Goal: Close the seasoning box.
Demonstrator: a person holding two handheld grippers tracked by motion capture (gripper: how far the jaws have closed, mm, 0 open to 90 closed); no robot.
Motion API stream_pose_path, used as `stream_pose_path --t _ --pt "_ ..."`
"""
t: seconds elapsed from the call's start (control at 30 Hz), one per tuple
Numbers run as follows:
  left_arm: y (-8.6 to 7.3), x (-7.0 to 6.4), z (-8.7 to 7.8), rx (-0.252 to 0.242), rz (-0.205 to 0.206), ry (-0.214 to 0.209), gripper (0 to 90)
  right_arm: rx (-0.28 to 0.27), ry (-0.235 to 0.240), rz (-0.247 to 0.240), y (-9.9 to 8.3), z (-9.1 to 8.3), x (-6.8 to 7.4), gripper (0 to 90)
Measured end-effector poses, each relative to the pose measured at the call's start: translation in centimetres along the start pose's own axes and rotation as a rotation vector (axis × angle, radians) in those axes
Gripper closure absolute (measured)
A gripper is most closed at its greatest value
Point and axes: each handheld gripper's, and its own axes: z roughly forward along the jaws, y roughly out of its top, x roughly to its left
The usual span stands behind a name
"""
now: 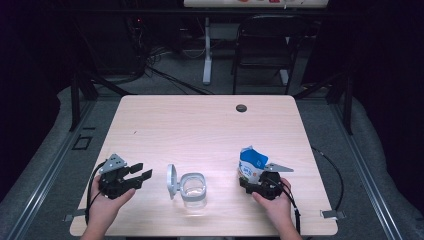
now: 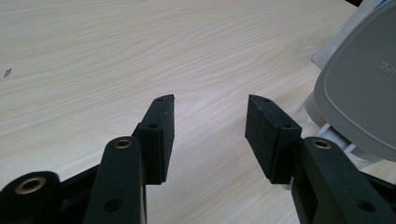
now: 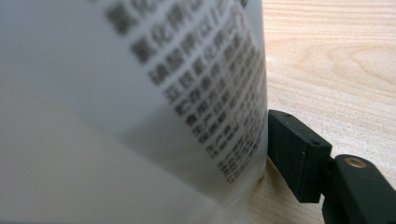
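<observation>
- The table [image 1: 210, 125] is pale wood with rounded corners and a small dark cable hole [image 1: 241, 108] near its far edge. Its grain runs clean and bare except for a tiny dark speck [image 1: 134, 132] on the far left side.
- The room around the table is dim: grey carpet, black frame legs, a dark folding chair [image 1: 265, 47] and the white leg of another desk [image 1: 207, 50] stand beyond the far edge, with cables trailing on the floor.
- The bag [image 1: 251, 165], white and blue with its top torn open, stands upright at the near right of the table. In the right gripper view its printed side presses against one black pad [image 3: 294, 149].
- The clear container [image 1: 193, 189] sits near the middle of the table's near edge, between the two hands, with its grey lid [image 1: 171, 181] flipped up on its left side.
- The right gripper [image 1: 257, 184] is clamped on the lower part of the bag, at the near right of the table.
- The left gripper [image 1: 136, 174] hovers at the near left of the table with its jaws spread and nothing between them; its own view shows the lid just to one side.
- Risks, as I judge them: the bag is soft and held low, so it may buckle or slip when lifted and tipped, spilling its contents onto the table short of the container. The light container could slide or tip if the bag knocks it, since the left gripper is not steadying it. The raised lid could also get in the way of the pour.
</observation>
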Motion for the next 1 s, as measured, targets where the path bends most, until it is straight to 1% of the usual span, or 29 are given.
stream_pose_path --t 0.03,0.07,0.1,0.13,0.17,0.2,0.5,1.0 --pt "-0.01 0.01 0.02 -0.001 -0.001 0.000 53.1 0.015 -0.013 -0.011 0.02 -0.07 -0.05 38.5" --pt "-0.02 0.02 0.01 -0.001 -0.001 0.000 53.1 0.011 -0.013 -0.010 0.02 -0.05 -0.02 38.7" --pt "-0.01 0.03 0.00 -0.001 -0.001 0.000 53.1 -0.001 0.000 -0.003 0.00 0.00 0.02 39.0" --pt "-0.01 0.03 -0.01 -0.001 -0.001 0.001 53.1 0.011 -0.012 -0.013 0.02 -0.06 -0.03 39.1" --pt "-0.01 0.03 -0.01 -0.002 -0.001 0.001 53.0 0.016 -0.011 -0.012 0.02 -0.11 -0.06 39.4" --pt "-0.01 0.03 -0.01 -0.002 -0.001 0.001 53.1 0.001 0.006 -0.001 0.00 -0.05 -0.04 39.5" --pt "-0.04 0.05 0.02 -0.001 -0.004 0.001 53.1 -0.008 0.006 -0.010 -0.03 -0.06 -0.04 41.2" --pt "-0.16 0.05 0.15 0.010 -0.005 0.003 53.1 -0.004 0.010 -0.018 0.00 -0.16 -0.10 42.3"
